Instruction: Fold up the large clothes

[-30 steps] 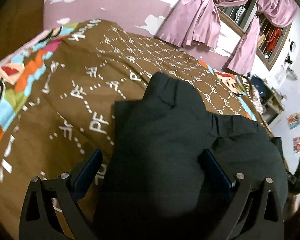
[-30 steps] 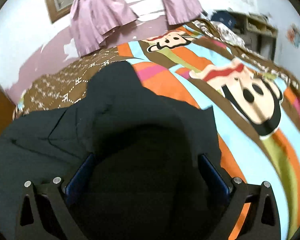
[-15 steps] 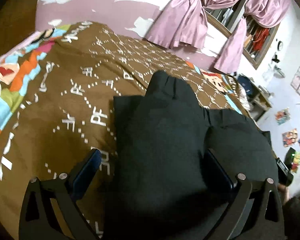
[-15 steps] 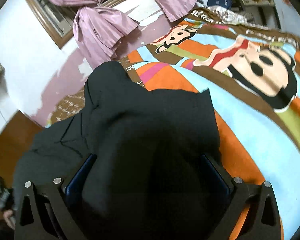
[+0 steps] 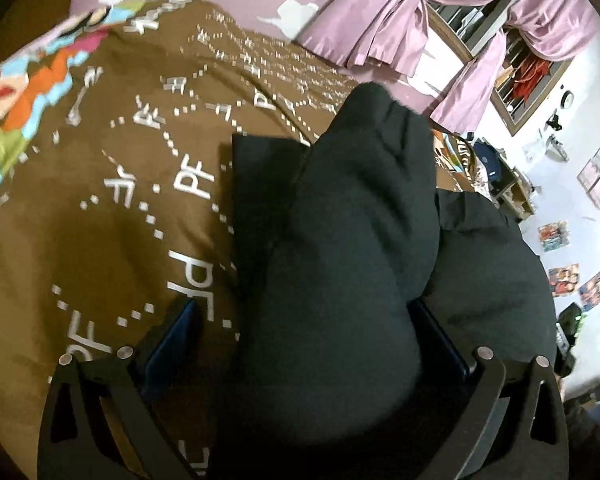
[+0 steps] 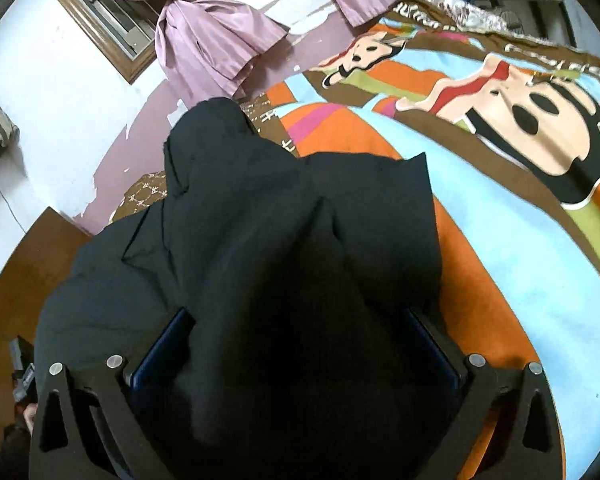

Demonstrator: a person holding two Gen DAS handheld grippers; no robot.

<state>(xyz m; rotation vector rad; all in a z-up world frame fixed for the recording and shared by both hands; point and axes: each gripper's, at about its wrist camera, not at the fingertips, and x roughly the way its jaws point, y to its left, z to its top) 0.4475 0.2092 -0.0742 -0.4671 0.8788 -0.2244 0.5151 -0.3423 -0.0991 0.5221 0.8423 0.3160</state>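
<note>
Left wrist view: left gripper (image 5: pixel 304 328) wide apart, blue fingers (image 5: pixel 168 344) straddling a raised hump of the black garment (image 5: pixel 352 240); pinching or merely bracketing, cannot tell. Bulkier and higher than a second ago, hiding more of the brown bedspread (image 5: pixel 100 208).

Right wrist view: right gripper (image 6: pixel 296 340) equally spread, cloth bunched between, grip likewise unclear. Garment (image 6: pixel 300 240) lifted off the cartoon blanket (image 6: pixel 520 240), nearer the curtain (image 6: pixel 212 40) than before. Probably mid-fold, near edge carried toward the far edge.
</note>
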